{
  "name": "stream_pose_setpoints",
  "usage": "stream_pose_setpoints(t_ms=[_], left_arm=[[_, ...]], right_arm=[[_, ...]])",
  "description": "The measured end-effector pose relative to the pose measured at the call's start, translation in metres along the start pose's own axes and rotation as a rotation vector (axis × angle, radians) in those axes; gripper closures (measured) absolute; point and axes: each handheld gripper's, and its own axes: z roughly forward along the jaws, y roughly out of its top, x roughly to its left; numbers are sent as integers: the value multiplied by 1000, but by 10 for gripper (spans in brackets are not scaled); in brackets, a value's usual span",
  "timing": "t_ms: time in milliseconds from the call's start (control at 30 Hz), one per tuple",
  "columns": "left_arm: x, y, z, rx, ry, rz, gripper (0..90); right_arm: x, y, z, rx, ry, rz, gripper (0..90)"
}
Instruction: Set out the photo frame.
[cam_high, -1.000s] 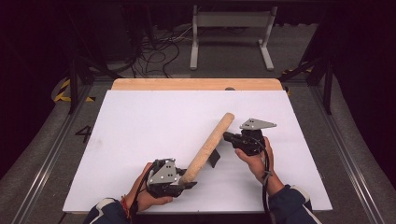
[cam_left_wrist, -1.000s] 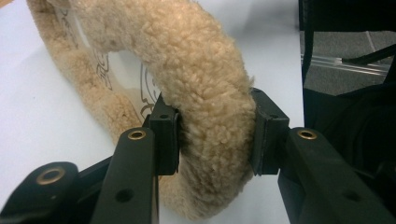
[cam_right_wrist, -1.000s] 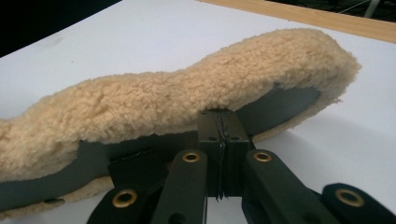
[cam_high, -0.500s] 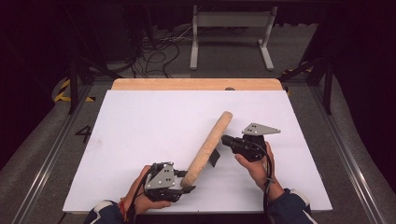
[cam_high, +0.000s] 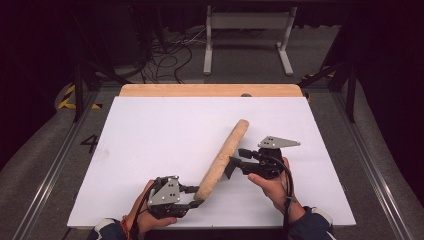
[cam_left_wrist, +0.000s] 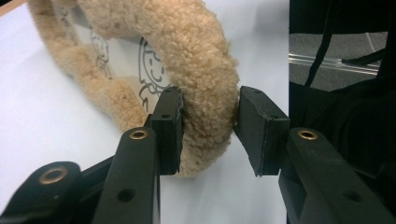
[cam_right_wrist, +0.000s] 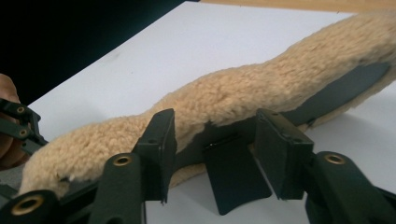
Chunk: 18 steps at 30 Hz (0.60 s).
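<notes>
A long tan fleece sleeve (cam_high: 223, 155) with a dark lining lies slantwise on the white board (cam_high: 150, 135). My left gripper (cam_high: 196, 196) is shut on its near end. In the left gripper view the pads (cam_left_wrist: 169, 126) press the fleece (cam_left_wrist: 196, 60) from both sides, having just closed further on it. My right gripper (cam_high: 237, 159) is at the sleeve's middle, to its right. Its jaws have just been opening. In the right gripper view they (cam_right_wrist: 215, 140) stand open astride a black flap (cam_right_wrist: 236, 179) that hangs from the sleeve (cam_right_wrist: 243, 93), and the pads do not touch it.
The board rests on a wooden tabletop whose strip (cam_high: 200, 90) shows at the far edge. Beyond it on the floor are a white metal stand (cam_high: 247, 30) and loose cables (cam_high: 170, 50). Metal rails run along both sides.
My right gripper's jaws have opened and let go of the black flap, and the hand has drawn back slightly. The left gripper still holds the sleeve's near end in the same place.
</notes>
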Motion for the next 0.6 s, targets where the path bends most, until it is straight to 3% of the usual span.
stream_pose_setpoints(t_ms=[400,600], left_arm=[[-9,9,21,-5,-30,-5,614],[-16,18,41,-11,-65,10,601]], right_arm=[[2,10,13,49,-5,63,334],[-2,22,20,102,-11,138,325]])
